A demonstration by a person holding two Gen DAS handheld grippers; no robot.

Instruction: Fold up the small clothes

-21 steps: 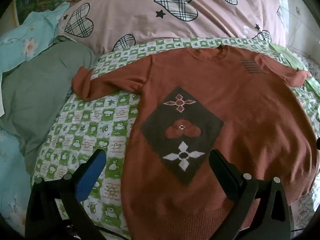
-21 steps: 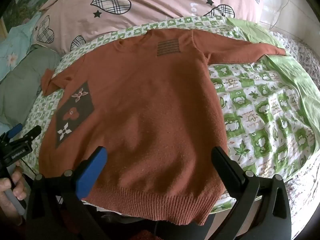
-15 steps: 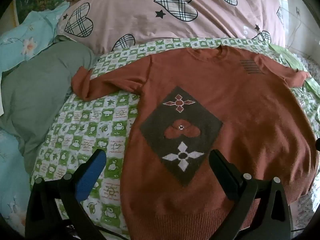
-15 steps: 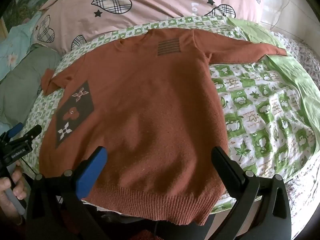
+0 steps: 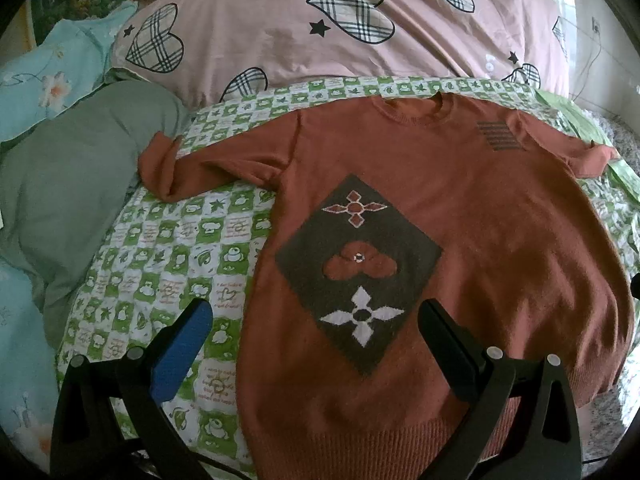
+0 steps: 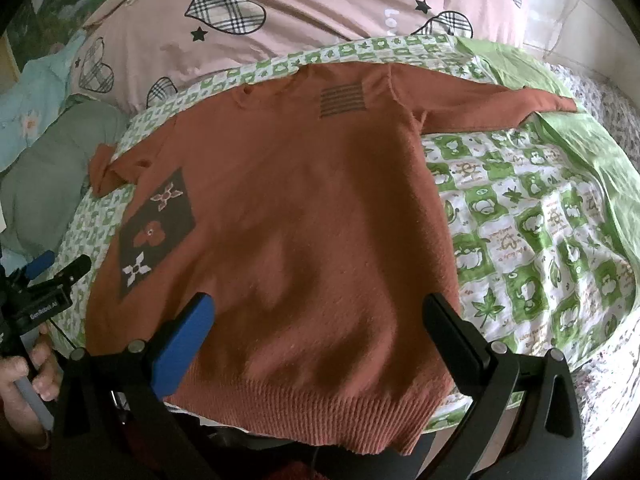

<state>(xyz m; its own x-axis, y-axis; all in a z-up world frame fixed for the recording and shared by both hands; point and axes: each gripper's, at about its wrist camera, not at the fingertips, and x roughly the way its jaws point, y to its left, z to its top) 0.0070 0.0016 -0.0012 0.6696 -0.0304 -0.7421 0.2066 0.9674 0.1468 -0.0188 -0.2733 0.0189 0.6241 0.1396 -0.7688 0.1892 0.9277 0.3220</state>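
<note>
A rust-orange knit sweater (image 5: pixel 480 220) (image 6: pixel 300 220) lies flat, front up, on a green-and-white checked sheet (image 5: pixel 160 264) (image 6: pixel 532 232). It carries a dark diamond patch with flowers (image 5: pixel 358 268) (image 6: pixel 154 232). The left sleeve (image 5: pixel 200 160) is bunched at its cuff; the other sleeve (image 6: pixel 492 108) stretches out to the right. My left gripper (image 5: pixel 316 320) hovers open above the sweater's lower left part, nothing between its fingers. My right gripper (image 6: pixel 318 312) hovers open above the ribbed hem (image 6: pixel 320 412), also holding nothing.
A pink pillow with plaid hearts (image 5: pixel 320 28) (image 6: pixel 280 12) lies behind the sweater. A grey-green cushion (image 5: pixel 68 180) and light blue floral bedding (image 5: pixel 44 72) sit at the left. A plain green cloth (image 6: pixel 580 140) lies at the right. A person's hand (image 6: pixel 24 380) holds the left gripper's handle.
</note>
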